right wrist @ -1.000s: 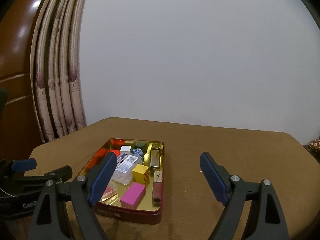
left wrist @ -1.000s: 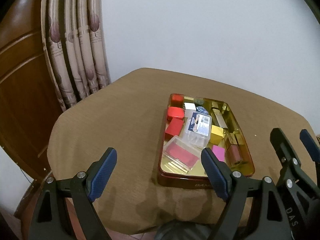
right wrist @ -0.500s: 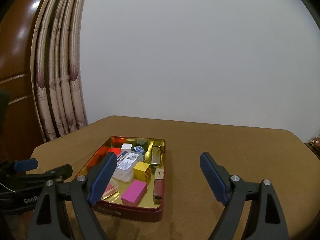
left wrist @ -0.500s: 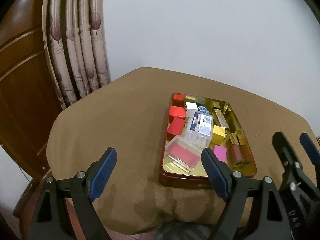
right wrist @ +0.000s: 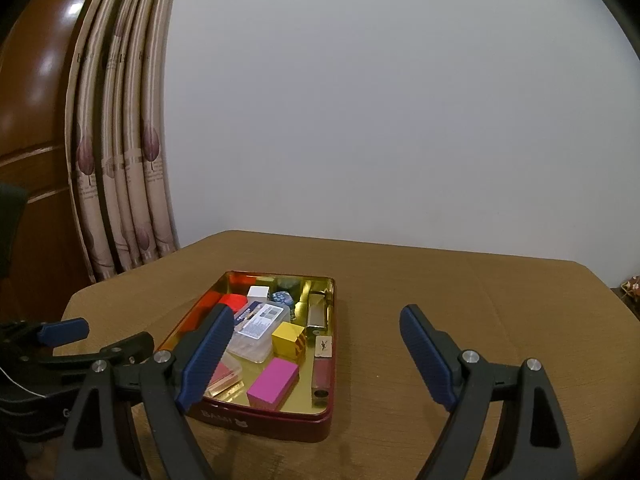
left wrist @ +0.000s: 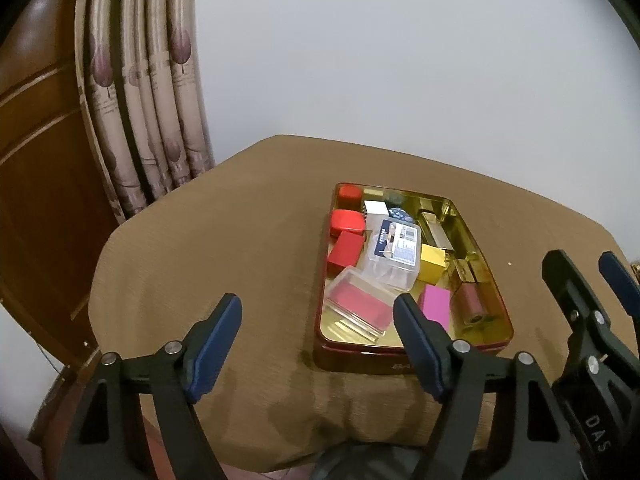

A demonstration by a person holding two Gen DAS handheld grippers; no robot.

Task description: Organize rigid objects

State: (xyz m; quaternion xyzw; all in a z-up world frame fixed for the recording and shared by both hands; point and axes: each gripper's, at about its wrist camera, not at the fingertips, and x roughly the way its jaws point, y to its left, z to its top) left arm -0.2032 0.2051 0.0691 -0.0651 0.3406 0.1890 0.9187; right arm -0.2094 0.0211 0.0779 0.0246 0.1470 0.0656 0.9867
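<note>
A red tin (left wrist: 362, 360) with a gold inside is sitting on the brown-clothed table (left wrist: 208, 248), and the rigid objects are lying loose in it: a magenta block (right wrist: 273, 383) at the near end, a yellow cube (right wrist: 288, 338) behind it, a clear labelled case (left wrist: 394, 254) in the middle, red boxes (left wrist: 346, 236) along one long side and a dark tube (right wrist: 322, 378) along the other. The left gripper (left wrist: 318, 322) is hovering over the near table edge just in front of the tin; its jaws have just been closing a little yet are standing apart with nothing between them. The right gripper (right wrist: 316, 332) is hanging beside it, its fingers (right wrist: 424, 354) spread wide and gripping nothing, the tin's near corner showing between them
</note>
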